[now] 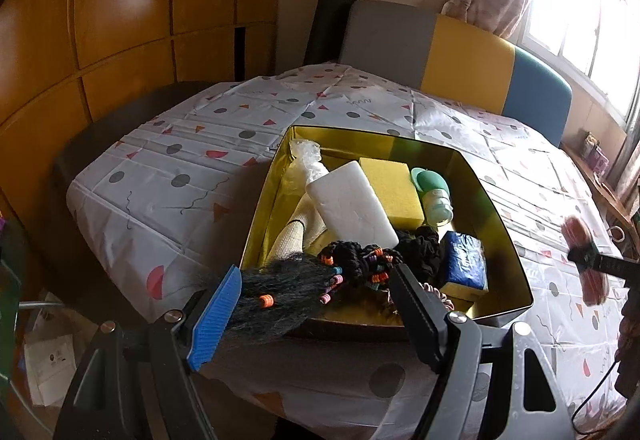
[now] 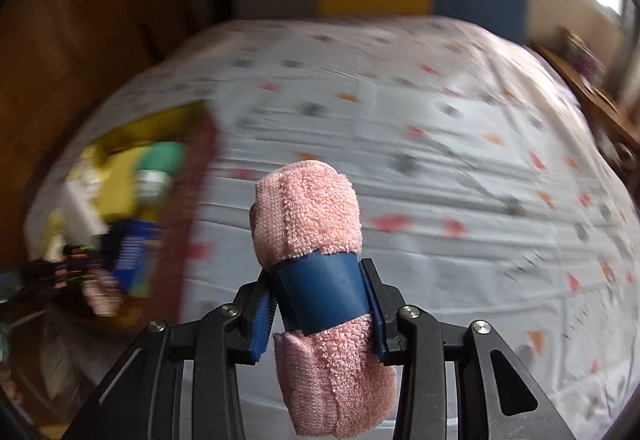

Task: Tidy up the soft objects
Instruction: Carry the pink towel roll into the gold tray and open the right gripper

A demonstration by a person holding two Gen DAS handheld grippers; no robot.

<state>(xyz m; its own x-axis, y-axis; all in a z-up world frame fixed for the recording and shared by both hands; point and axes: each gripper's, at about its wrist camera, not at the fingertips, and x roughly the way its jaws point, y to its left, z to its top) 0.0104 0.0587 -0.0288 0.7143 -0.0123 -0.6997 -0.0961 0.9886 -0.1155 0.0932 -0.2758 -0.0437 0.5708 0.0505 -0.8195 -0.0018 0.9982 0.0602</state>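
Note:
A gold box (image 1: pixel 494 212) on the table holds a white foam block (image 1: pixel 352 202), a yellow sponge (image 1: pixel 394 186), a green bottle (image 1: pixel 432 192), a blue tissue pack (image 1: pixel 466 260) and black scrunchies with coloured hair ties (image 1: pixel 360 264). A black hairy tuft (image 1: pixel 276 292) hangs over the box's near rim, between the fingers of my open left gripper (image 1: pixel 318 272), brushing only the blue pad. My right gripper (image 2: pixel 316 272) is shut on a rolled pink towel (image 2: pixel 308 208) at its blue band (image 2: pixel 320 292), above the tablecloth right of the box (image 2: pixel 200 200). The left wrist view shows that towel (image 1: pixel 592 276) at far right.
A white cloth with coloured shapes (image 1: pixel 180 168) covers the table. A grey, yellow and blue chair back (image 1: pixel 460 52) stands at the far side. Orange wooden panels (image 1: pixel 120 20) fill the left, and a bright window (image 1: pixel 580 20) the right. Papers (image 1: pixel 48 360) lie on the floor at lower left.

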